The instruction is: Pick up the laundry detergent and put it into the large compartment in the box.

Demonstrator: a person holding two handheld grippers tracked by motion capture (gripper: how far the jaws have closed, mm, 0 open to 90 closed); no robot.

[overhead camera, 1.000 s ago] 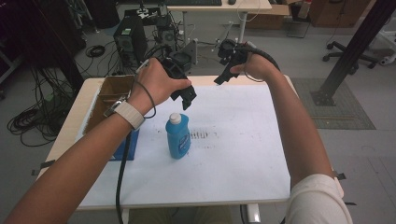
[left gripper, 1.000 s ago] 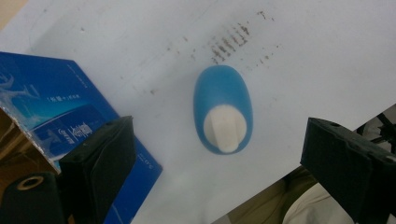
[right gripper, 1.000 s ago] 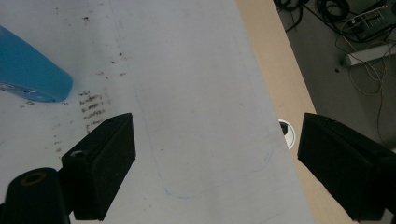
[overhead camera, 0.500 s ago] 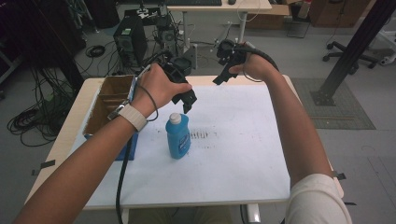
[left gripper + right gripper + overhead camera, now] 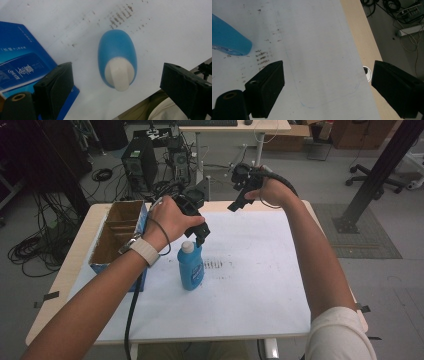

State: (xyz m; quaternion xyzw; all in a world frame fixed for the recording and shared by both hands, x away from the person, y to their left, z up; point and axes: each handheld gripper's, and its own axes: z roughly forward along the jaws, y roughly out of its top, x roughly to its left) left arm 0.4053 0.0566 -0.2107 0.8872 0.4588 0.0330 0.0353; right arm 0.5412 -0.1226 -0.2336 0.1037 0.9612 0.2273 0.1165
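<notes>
A blue bottle (image 5: 191,266) with a white cap stands upright on the white sheet (image 5: 250,285). My left gripper (image 5: 201,235) hangs open just above and behind its cap. From the left gripper view I look straight down on the bottle (image 5: 117,60), its white cap (image 5: 119,76) lying between the two wide-apart jaws of the gripper (image 5: 117,87). My right gripper (image 5: 239,200) is held high over the table's far edge, open and empty. The right gripper view has the bottle's base (image 5: 229,40) at far left, away from the gripper (image 5: 327,87).
An open cardboard box (image 5: 116,232) with blue printed sides stands at the table's left; its blue side (image 5: 22,67) lies beside the bottle. The sheet carries dark smudges (image 5: 216,265). A cable hole (image 5: 367,73) sits in the wooden table edge. Computers and cables lie on the floor beyond.
My left gripper has come down and forward toward the bottle's cap. The right gripper has stayed about where it was, raised over the far edge.
</notes>
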